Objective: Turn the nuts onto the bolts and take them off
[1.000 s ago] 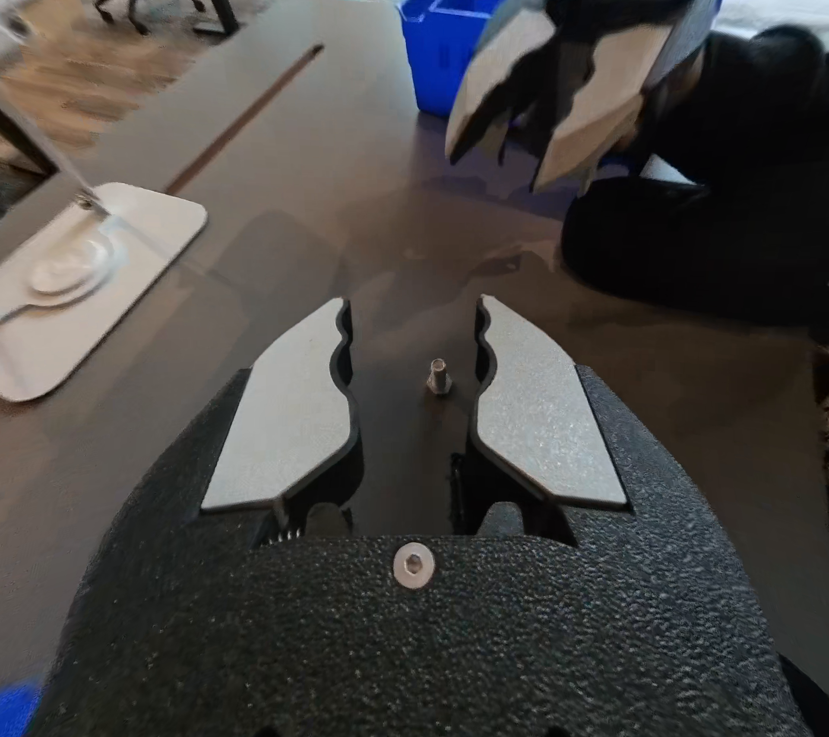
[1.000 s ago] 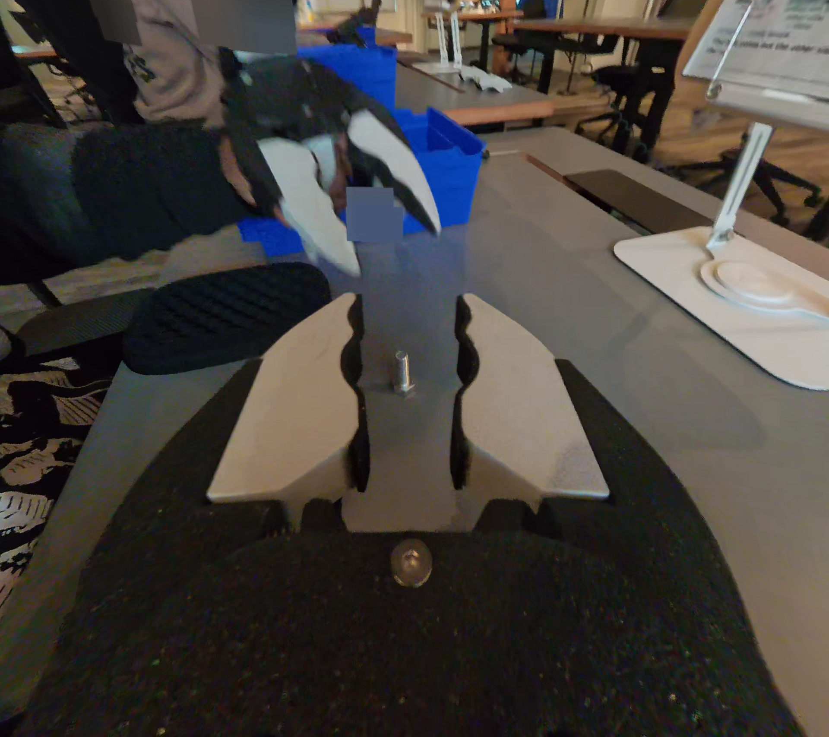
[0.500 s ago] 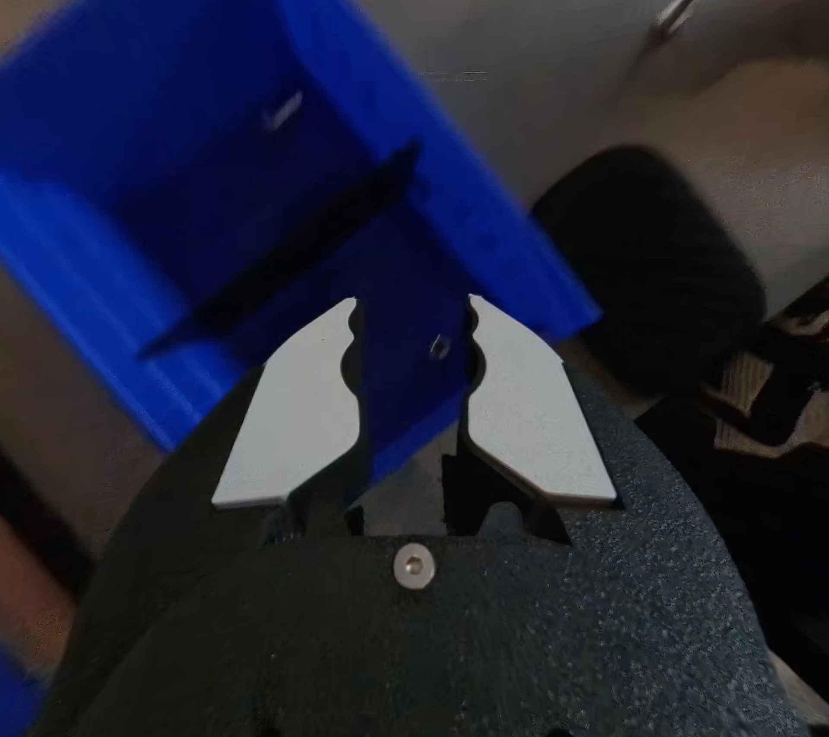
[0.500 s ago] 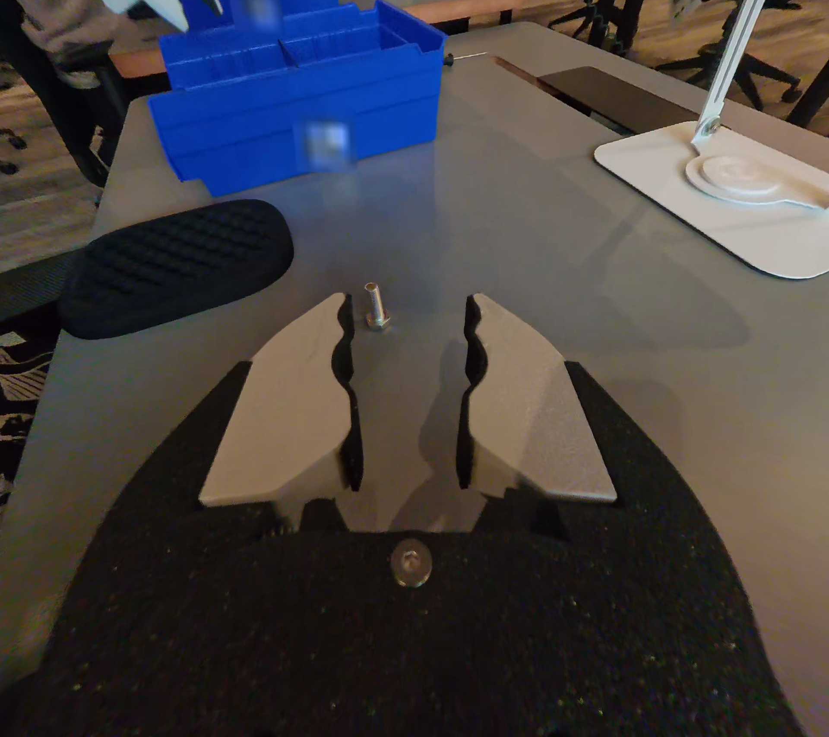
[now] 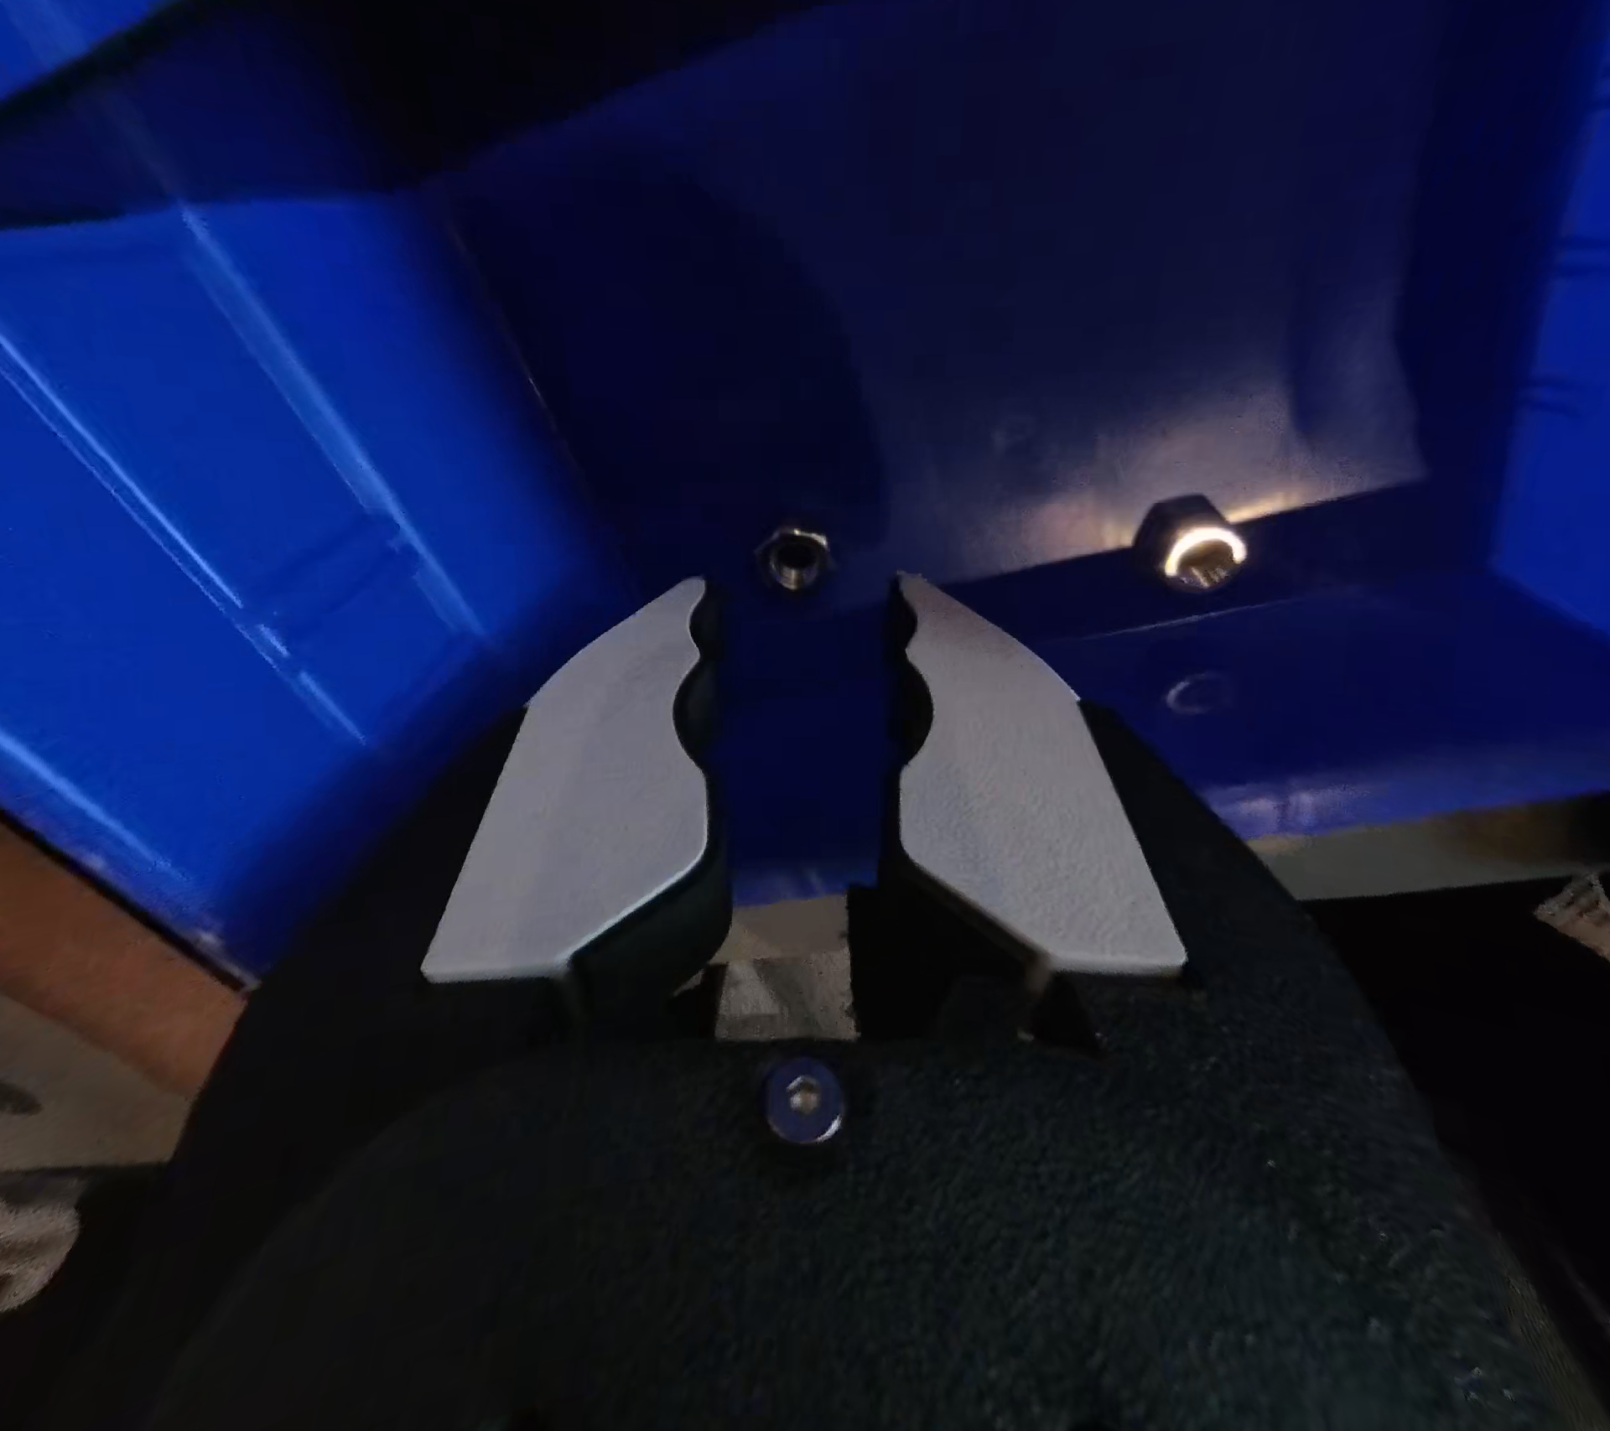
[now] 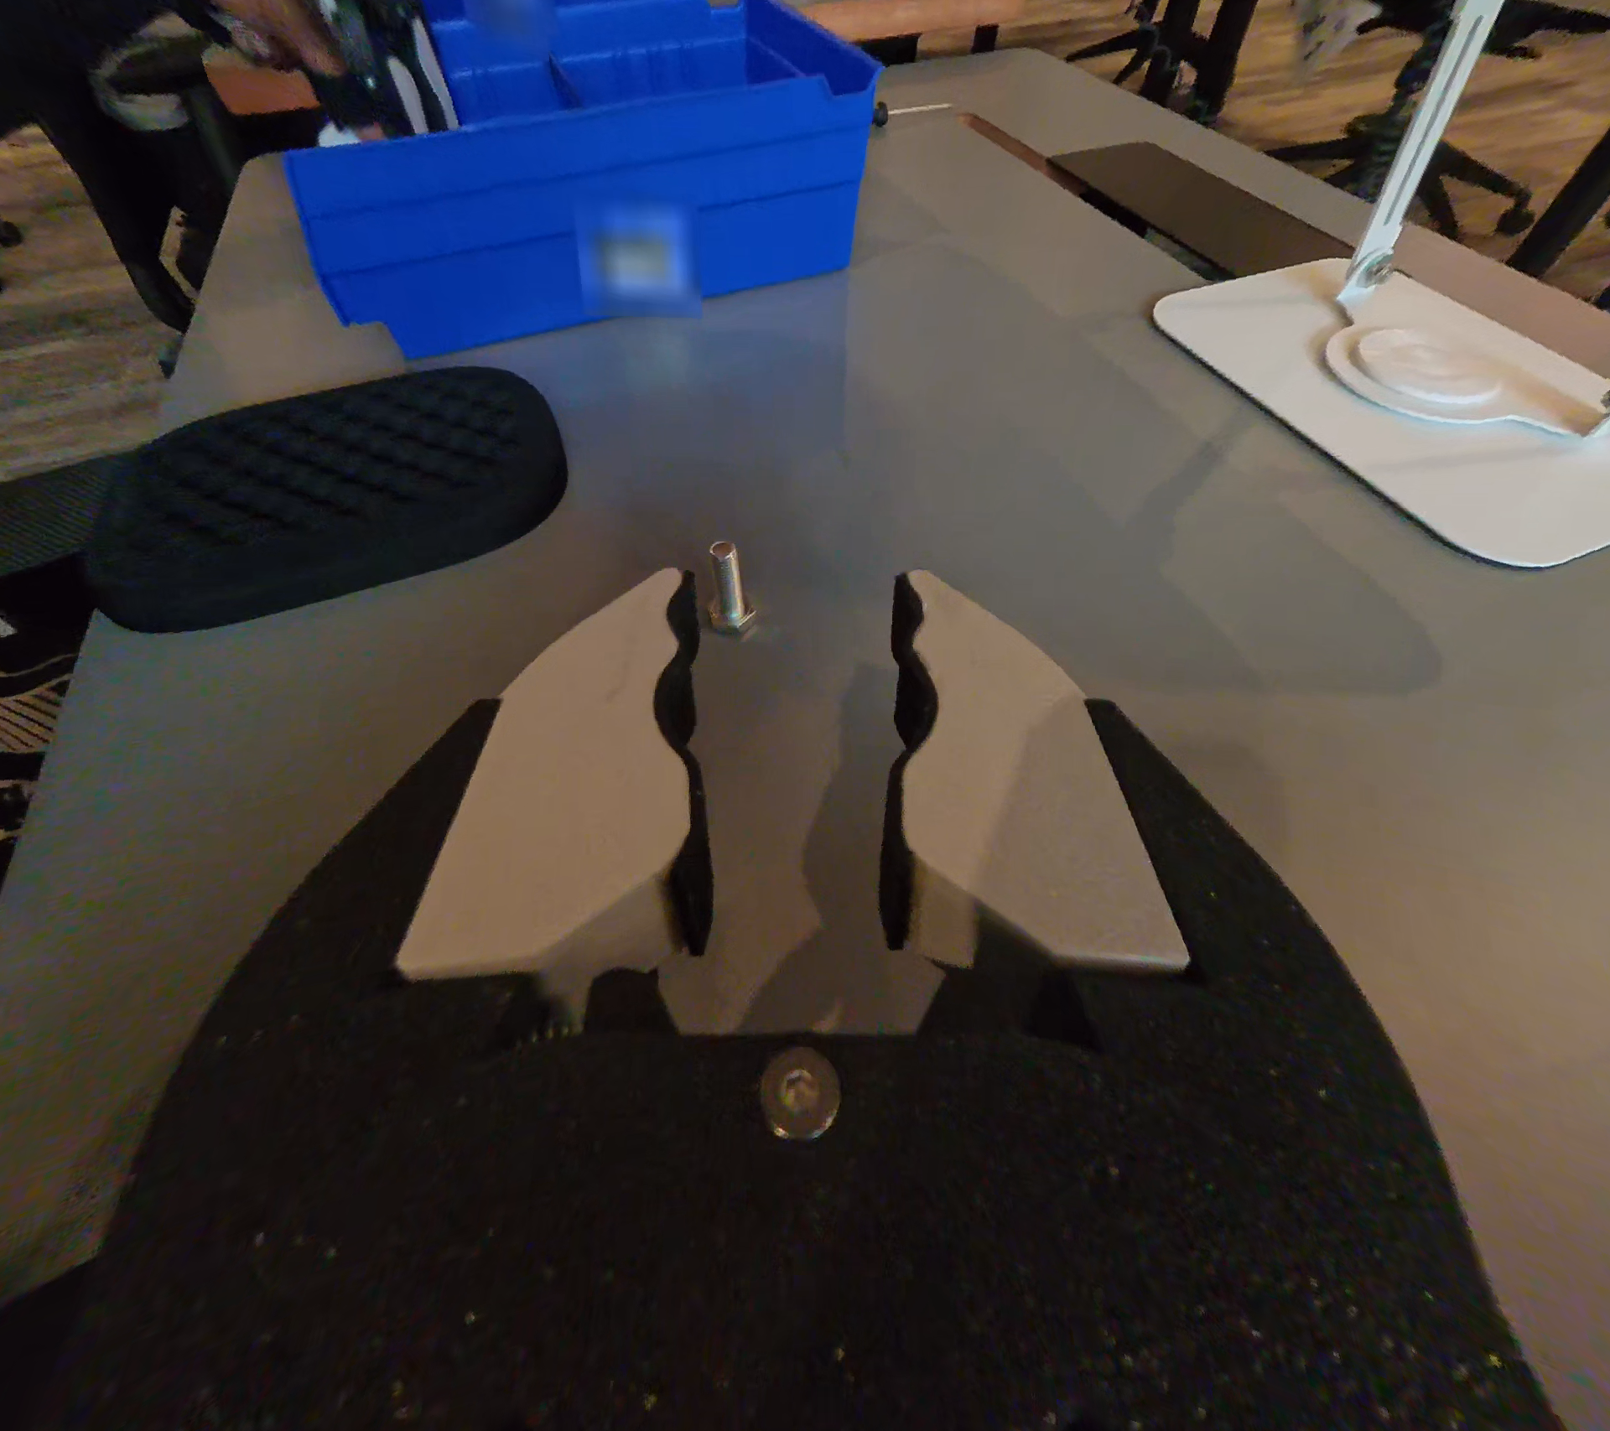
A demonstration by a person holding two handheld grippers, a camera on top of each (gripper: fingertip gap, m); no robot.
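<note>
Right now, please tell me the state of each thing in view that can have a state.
Left gripper: open, empty, inside the blue bin.
Right gripper: open, empty, above the table.
Bolt: upright on its head, no nut on it.
Near nut: loose on the bin floor.
Far nut: loose, against a ridge.

Blue bin (image 6: 558,205), silvery bolt (image 6: 725,588), grey table (image 6: 958,448), black waffle-patterned pad (image 6: 322,483), white stand base (image 6: 1394,379)

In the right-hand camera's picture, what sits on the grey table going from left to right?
Black ridged pad → upright bolt → white stand base. The blue bin sits farther back and spans over the first two, so I leave it out.
</note>
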